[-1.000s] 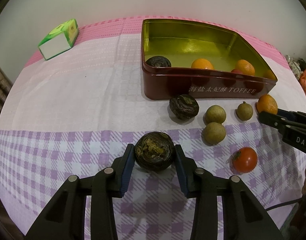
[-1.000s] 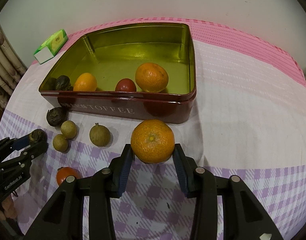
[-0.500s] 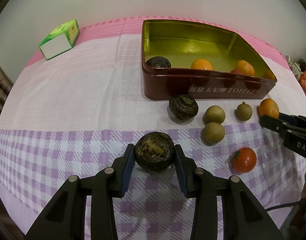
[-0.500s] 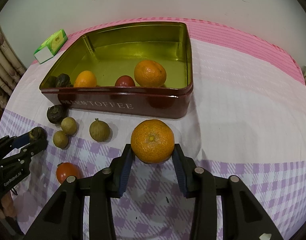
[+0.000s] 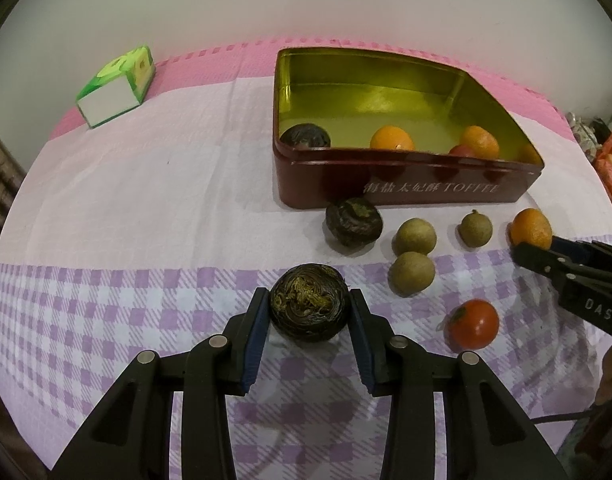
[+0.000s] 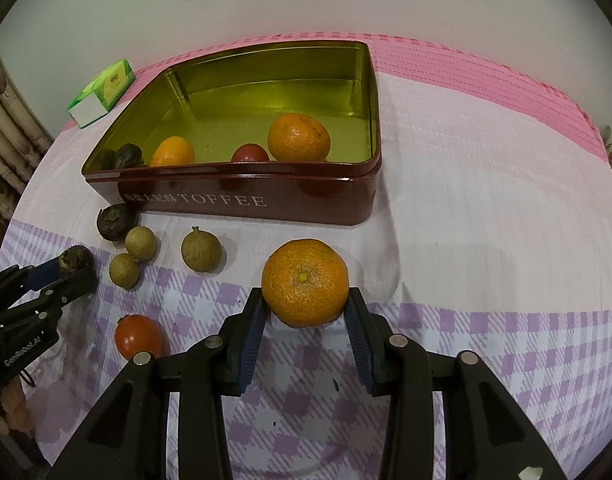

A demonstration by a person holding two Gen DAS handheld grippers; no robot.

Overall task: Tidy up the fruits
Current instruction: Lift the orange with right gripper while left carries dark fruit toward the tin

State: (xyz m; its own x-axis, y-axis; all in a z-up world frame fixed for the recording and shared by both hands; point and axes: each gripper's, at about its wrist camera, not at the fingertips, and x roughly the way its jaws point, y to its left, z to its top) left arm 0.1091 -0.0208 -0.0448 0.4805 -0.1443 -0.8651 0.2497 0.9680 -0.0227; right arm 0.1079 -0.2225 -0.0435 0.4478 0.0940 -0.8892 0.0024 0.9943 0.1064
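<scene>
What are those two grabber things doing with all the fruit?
A person is sorting fruit into the toffee tin. The left gripper is shut on a dark wrinkly fruit, and the right gripper is shut on an orange. Four fruits already sit in the tin. Another dark fruit, three small brown fruits and a tomato wait on the tablecloth.

Ahead of your grippers, the dark red metal tin [image 6: 242, 200] reads "TOFFEE"; the black left gripper [image 6: 72, 266] reads "GenRobot.AI".
</scene>
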